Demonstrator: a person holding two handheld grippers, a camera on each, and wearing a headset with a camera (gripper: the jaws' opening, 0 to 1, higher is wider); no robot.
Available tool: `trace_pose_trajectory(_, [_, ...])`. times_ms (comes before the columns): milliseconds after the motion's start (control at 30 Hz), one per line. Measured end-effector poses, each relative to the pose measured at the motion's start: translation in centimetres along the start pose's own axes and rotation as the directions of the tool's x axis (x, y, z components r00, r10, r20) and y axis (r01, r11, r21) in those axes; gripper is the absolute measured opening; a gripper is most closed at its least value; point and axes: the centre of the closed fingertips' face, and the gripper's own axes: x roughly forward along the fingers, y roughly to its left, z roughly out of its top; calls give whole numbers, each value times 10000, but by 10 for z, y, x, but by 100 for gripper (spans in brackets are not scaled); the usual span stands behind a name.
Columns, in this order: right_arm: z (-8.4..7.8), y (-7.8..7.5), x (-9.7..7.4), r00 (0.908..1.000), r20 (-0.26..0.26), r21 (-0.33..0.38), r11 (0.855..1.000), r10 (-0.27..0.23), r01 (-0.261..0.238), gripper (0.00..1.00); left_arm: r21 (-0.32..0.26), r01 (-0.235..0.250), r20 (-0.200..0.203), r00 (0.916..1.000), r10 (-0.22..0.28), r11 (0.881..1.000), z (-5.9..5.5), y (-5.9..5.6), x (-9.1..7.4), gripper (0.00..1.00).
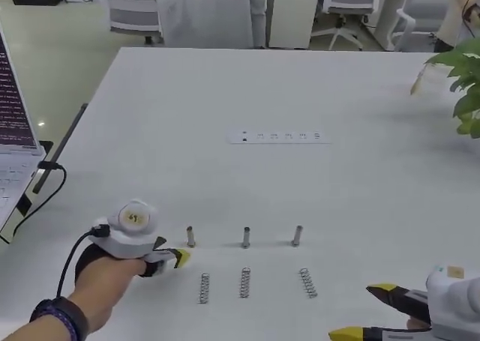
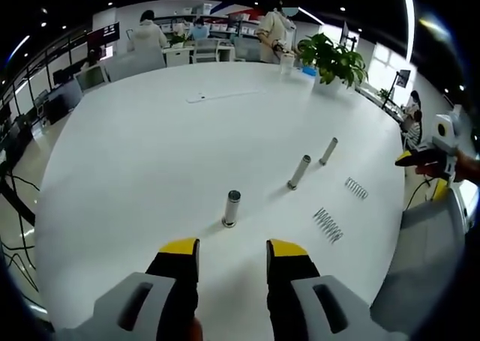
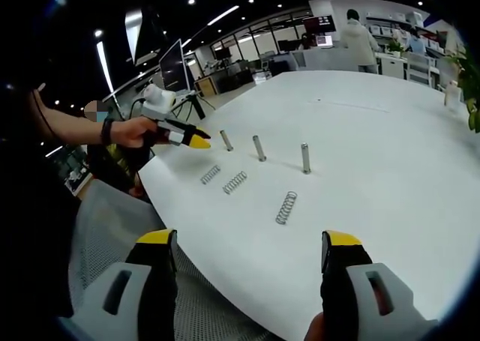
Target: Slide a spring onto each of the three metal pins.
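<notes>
Head view: showed three short, bare metal pins (image 1: pixel 246 237) upright in a row on the white table (image 1: pixel 300 94), three coiled springs (image 1: pixel 244 282) lying just before them. Left gripper view: showed left tongs (image 2: pixel 232 249) narrowly parted, empty. Right gripper view: showed right tongs (image 3: pixel 248 238) spread wide, empty.

The left gripper (image 1: pixel 178 258) sits at the near left, held low in the person's left hand (image 1: pixel 112 270). Its jaws point right and are parted a bit, with nothing between them. There's a dark wristband (image 1: pixel 61 316) on that arm. The right gripper (image 1: pixel 365 309) is in the near right corner, jaws pointing left and spread wide, also empty.
</notes>
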Motion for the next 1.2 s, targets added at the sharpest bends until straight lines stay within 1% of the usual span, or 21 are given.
trace_pose_trajectory(233, [0,1,3,10000,-48,-62,10000,52,-52,78,-52,100,256,9996,-98,9999,-2,1,-13,36])
trace_pose_trajectory(300, [0,1,3,10000,-45,-64,10000,71,-71,78,-54,167,309,9994,-165,9998,-2,0,-18,39])
trace_pose_trajectory(433, [1,1,5,9999,-67,-94,9999,99,-100,78,-71,336,544,9980,-332,9994,0,0,-28,45])
trace_pose_trajectory(600, [1,2,6,9999,-82,-109,9998,141,-142,78,25,458,668,9967,-458,9989,-1,-1,-37,52])
trace_pose_trajectory(667, [1,2,7,9998,-105,-124,9998,158,-160,78,58,437,694,9966,-440,9990,-2,0,-41,54])
trace_pose_trajectory(733, [1,3,7,9998,-110,-134,9998,168,-170,78,25,474,820,9955,-475,9989,-1,0,-46,56])
trace_pose_trajectory(967, [2,3,9,9997,-132,-157,9997,186,-188,78,173,545,908,9943,-559,9984,-3,-2,-59,62])
trace_pose_trajectory(1033, [3,2,9,9998,-121,-170,9997,186,-188,78,253,529,936,9941,-550,9983,-4,-1,-63,64])
trace_pose_trajectory(1100, [4,3,9,9998,-83,-142,9997,172,-173,78,134,578,1074,9925,-589,9982,-4,-2,-69,65])
trace_pose_trajectory(1200, [4,4,9,9998,-101,-161,9997,190,-191,78,176,611,1158,9913,-627,9980,-5,-5,-76,67])
